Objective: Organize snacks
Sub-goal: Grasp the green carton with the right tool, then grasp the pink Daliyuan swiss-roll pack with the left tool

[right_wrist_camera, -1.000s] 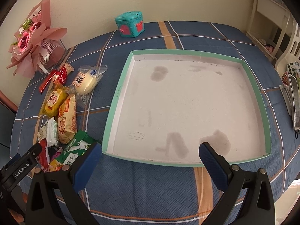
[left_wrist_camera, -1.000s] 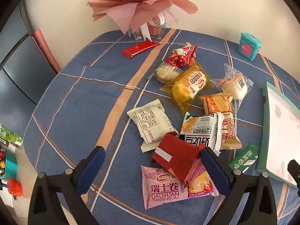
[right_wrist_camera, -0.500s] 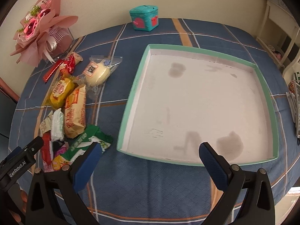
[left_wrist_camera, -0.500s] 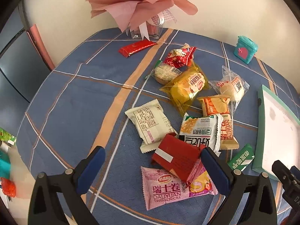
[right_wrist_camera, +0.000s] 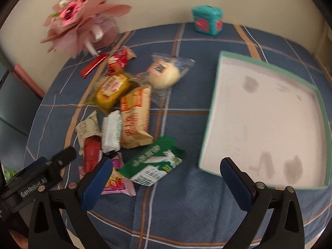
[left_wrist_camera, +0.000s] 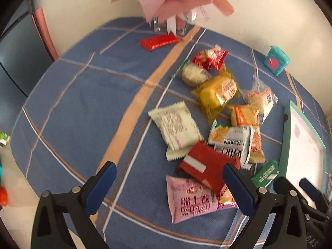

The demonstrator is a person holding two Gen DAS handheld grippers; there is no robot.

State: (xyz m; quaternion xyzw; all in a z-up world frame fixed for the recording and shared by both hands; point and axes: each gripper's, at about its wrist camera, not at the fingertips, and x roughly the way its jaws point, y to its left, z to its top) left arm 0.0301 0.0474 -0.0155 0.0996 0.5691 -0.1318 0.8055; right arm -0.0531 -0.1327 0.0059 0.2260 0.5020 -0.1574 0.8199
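Two claws hover spread over snack packets heaped on a blue plaid tabletop (right_wrist_camera: 186,203).
The left claw (left_wrist_camera: 170,186) gapes empty above the pink Swiss-roll packet (left_wrist_camera: 193,201); the right claw (right_wrist_camera: 166,178) gapes empty near the green-and-white packet (right_wrist_camera: 152,164), left of the empty mint-rimmed white tray (right_wrist_camera: 209,122).

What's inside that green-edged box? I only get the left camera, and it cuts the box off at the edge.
Observer: Nothing yet. The right camera shows the whole box; its pale floor only has a few dark stains.
Operator: And that green packet beside it, is it touching the box?
Observer: No. The green packet lies apart from it, with blue tablecloth between them.
Operator: Is the right claw holding something?
Observer: No. The right claw is open and empty, hanging above the cloth near that packet.
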